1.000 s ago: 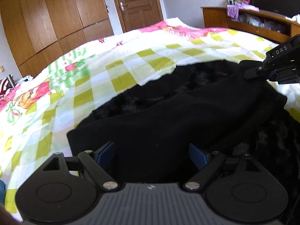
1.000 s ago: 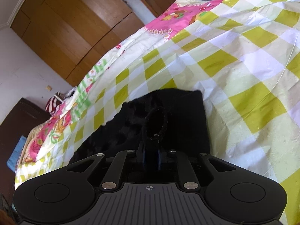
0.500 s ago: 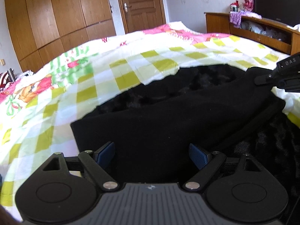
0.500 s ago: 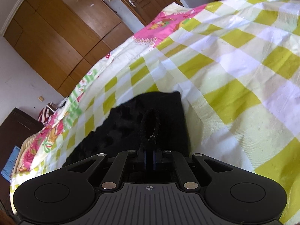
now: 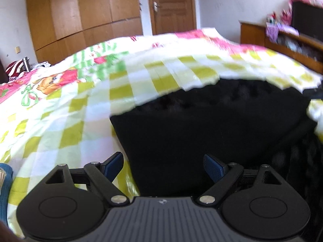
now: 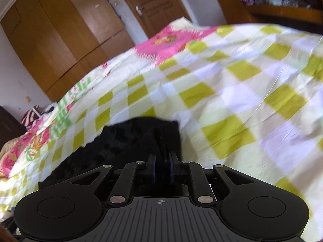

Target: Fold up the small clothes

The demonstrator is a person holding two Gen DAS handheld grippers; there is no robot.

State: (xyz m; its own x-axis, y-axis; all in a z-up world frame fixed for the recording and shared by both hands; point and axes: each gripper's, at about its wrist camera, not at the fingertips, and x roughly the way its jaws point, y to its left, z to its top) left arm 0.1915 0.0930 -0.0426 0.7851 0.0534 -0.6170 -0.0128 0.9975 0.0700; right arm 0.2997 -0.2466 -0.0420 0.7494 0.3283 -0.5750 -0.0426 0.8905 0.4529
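Observation:
A black fleecy garment lies part-folded on the yellow-and-white checked bed cover. My left gripper is open and empty, low over the garment's near left edge: its left finger is over the cover and its right finger over the cloth. In the right wrist view the garment has a raised ridge of cloth that runs into my right gripper. Its jaws are opening, with a narrow gap, and the fold still sits pinched between the pads. That gripper shows as a dark blur at the garment's far right corner.
The bed cover stretches wide beyond and right of the garment. A wooden wardrobe and a door stand behind the bed. A wooden shelf unit is at the right. Something blue is at the near left bed edge.
My left gripper has shifted left, so the garment's left edge now lies between its fingers. The right gripper's pads have parted slightly around the cloth fold, and its view has swung upward.

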